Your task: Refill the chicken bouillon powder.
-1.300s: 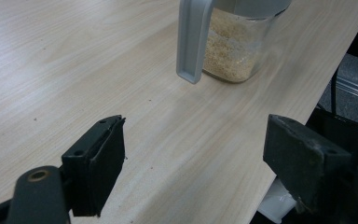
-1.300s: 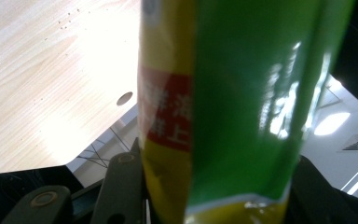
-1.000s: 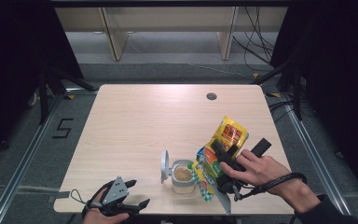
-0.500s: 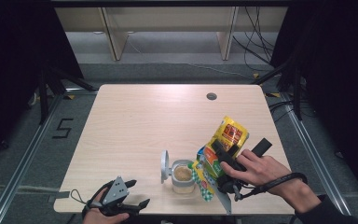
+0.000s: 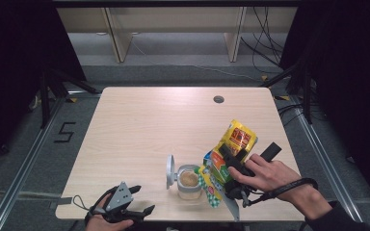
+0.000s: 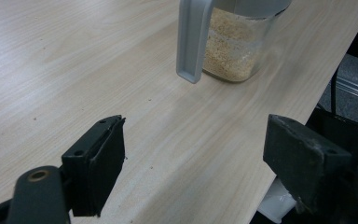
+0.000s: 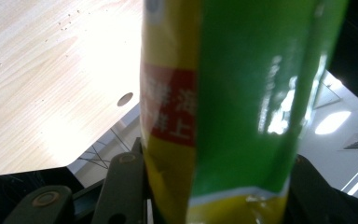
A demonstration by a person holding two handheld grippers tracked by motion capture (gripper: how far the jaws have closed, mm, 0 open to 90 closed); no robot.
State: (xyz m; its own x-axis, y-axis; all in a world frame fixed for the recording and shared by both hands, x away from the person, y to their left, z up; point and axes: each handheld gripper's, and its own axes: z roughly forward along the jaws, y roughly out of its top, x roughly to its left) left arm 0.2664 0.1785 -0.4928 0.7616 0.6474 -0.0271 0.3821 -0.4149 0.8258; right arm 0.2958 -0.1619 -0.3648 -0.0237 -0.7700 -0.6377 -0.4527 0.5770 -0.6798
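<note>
Nothing's shifted since the earlier frame: right gripper (image 5: pixel 235 169) still clamps the tilted yellow-green bag (image 5: pixel 231 149) over the jar (image 5: pixel 189 182) by the table's (image 5: pixel 139 125) near edge. Left gripper (image 5: pixel 136 210) idles, jaws apart. Pour slow, prob. keep mouth centred.

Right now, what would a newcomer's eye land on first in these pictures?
The bright yellow-and-green foil bag, clamped in the right gripper and tilted over the clear plastic jar of tan grains near the table's front edge. The jar's grey lid stands flipped open. At front left, the left gripper rests open.
</note>
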